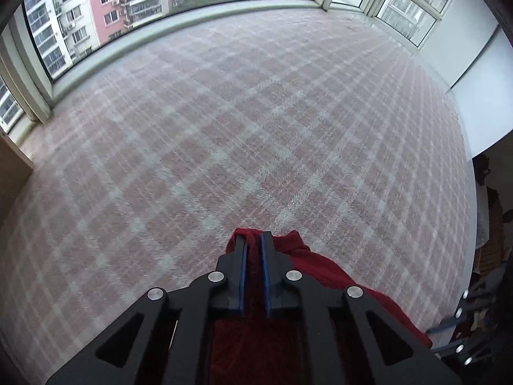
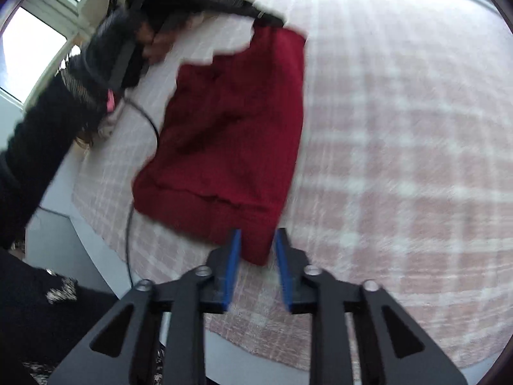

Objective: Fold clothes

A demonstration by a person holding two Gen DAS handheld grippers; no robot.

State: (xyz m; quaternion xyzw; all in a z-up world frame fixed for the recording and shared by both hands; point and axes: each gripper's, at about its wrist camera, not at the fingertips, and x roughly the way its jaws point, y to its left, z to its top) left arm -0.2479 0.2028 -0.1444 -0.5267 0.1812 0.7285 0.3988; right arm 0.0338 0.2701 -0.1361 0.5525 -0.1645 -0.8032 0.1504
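A dark red knitted garment (image 2: 231, 134) lies spread on the bench, which is covered by a pink-and-white checked cloth (image 2: 400, 160). In the right wrist view the garment runs from a ribbed hem at the near side up to its far end, with its right edge fairly straight and its left edge ragged and rumpled.

The left tongs (image 1: 253, 240), black with blue pads, are nearly pressed together and pinch a bunched fold of the red knit at the garment's far end; the fabric rises between the pads and trails away to the near right beneath the black linkage. In the right wrist view the same tongs (image 2: 269, 21) appear at the far end of the garment, carried by a hand (image 2: 157, 43) in a black sleeve, though that part of the picture is blurred.

The right tongs (image 2: 256, 240) stand partly spread over the near corner of the hem. That corner lies between the blue pads, but it is hard to say whether either pad presses it; a gap shows on both sides.

A thin black cable (image 2: 150, 122) curves over the checked cloth to the left of the garment.
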